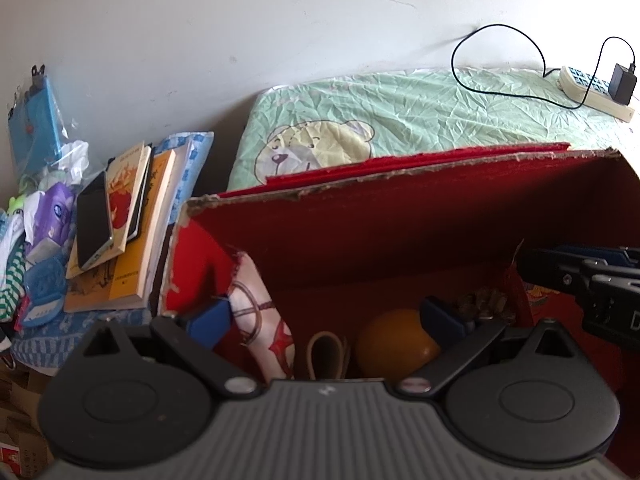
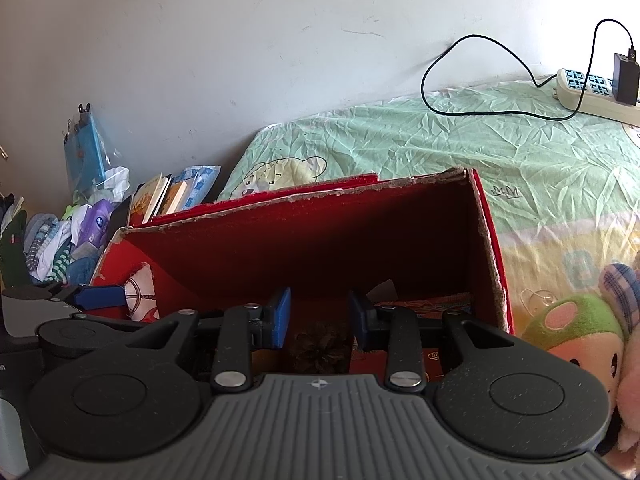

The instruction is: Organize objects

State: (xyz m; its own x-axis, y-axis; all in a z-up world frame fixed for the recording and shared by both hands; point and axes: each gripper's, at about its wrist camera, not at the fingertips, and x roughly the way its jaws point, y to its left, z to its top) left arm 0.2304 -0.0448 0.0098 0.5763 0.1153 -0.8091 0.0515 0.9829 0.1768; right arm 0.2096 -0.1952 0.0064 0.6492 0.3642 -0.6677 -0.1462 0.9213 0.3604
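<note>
An open red cardboard box (image 1: 400, 216) (image 2: 304, 240) stands on the bed against the green bear-print sheet. Inside it lie a white patterned cloth pouch (image 1: 260, 308) (image 2: 140, 292), an orange ball (image 1: 392, 344), a tan strap loop (image 1: 326, 354) and a brown pine cone (image 2: 320, 346). My left gripper (image 1: 326, 318) hangs open over the box's left half, nothing between its blue fingers (image 1: 210, 320). My right gripper (image 2: 320, 316) is open above the pine cone, its pads apart from it. Each gripper shows in the other's view, the right gripper (image 1: 580, 276) and the left gripper (image 2: 100, 296).
A stack of books (image 1: 132, 232) with a dark phone (image 1: 94, 224) on top lies left of the box, beside a heap of socks and packets (image 2: 60, 240). A power strip (image 2: 592, 92) with a charger and black cable sits at the back right. Plush toys (image 2: 576, 336) lie right of the box.
</note>
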